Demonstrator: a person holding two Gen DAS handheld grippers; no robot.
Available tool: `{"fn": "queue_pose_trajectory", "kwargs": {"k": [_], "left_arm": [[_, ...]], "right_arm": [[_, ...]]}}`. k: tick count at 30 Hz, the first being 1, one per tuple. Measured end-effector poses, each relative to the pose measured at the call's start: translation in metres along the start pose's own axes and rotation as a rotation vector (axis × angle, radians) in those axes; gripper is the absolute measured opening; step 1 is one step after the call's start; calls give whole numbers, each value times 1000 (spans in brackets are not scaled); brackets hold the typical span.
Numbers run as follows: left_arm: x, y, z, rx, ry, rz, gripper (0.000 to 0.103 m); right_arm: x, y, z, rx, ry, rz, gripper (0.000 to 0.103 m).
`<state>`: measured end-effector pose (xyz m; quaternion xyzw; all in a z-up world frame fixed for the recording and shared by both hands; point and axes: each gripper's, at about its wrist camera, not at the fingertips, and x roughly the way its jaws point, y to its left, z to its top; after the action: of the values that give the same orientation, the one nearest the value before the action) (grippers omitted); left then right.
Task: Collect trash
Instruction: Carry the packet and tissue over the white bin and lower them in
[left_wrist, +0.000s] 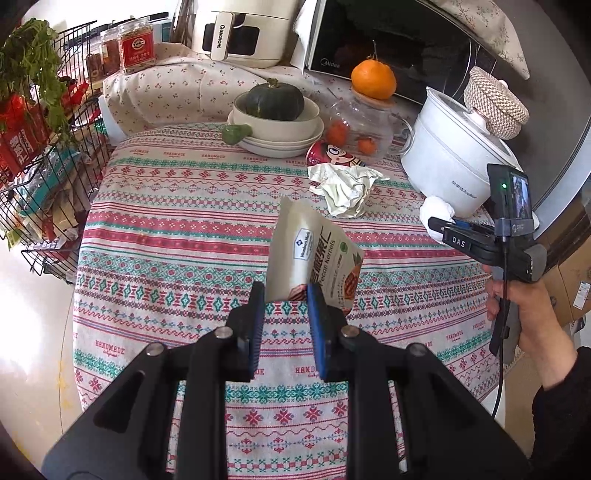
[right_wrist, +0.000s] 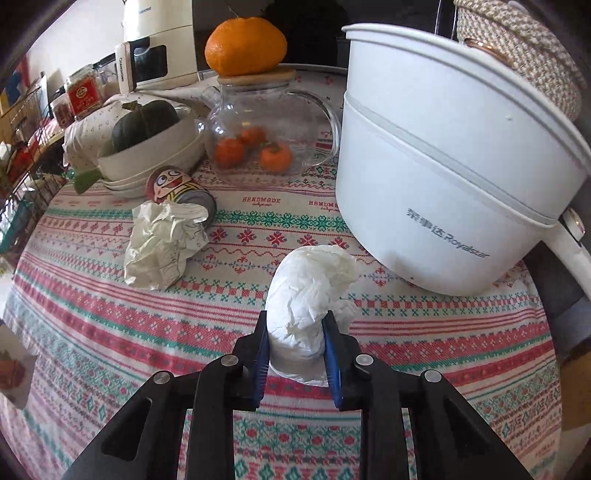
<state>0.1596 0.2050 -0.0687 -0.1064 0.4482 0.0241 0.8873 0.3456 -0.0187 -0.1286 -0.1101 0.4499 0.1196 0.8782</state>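
From the left wrist, our left gripper pinches only the bottom edge of the pouch, lifted above the tablecloth; so thin a hold could let it slide free.

From the right wrist, our right gripper squeezes the tissue beside the cooker. Swinging wide could knock it. Crumpled paper and can remain.

Daylight, bright, blown-out floor left of the left gripper. Soft shadows. Heavy fisheye bending, black vignette corners. Centre sharp, edges smeared.
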Motion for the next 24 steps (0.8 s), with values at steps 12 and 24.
{"fn": "queue_pose_trajectory", "kwargs": {"k": [12,24], "left_arm": [[-41,-43,-16,45,-43,-75,24],[-70,-109,-59,177,-30,-149,25]], "right_arm": [[-130,-45,-61,5,-18,50,27],[-216,-76,-145,66,20,110,27]]}}
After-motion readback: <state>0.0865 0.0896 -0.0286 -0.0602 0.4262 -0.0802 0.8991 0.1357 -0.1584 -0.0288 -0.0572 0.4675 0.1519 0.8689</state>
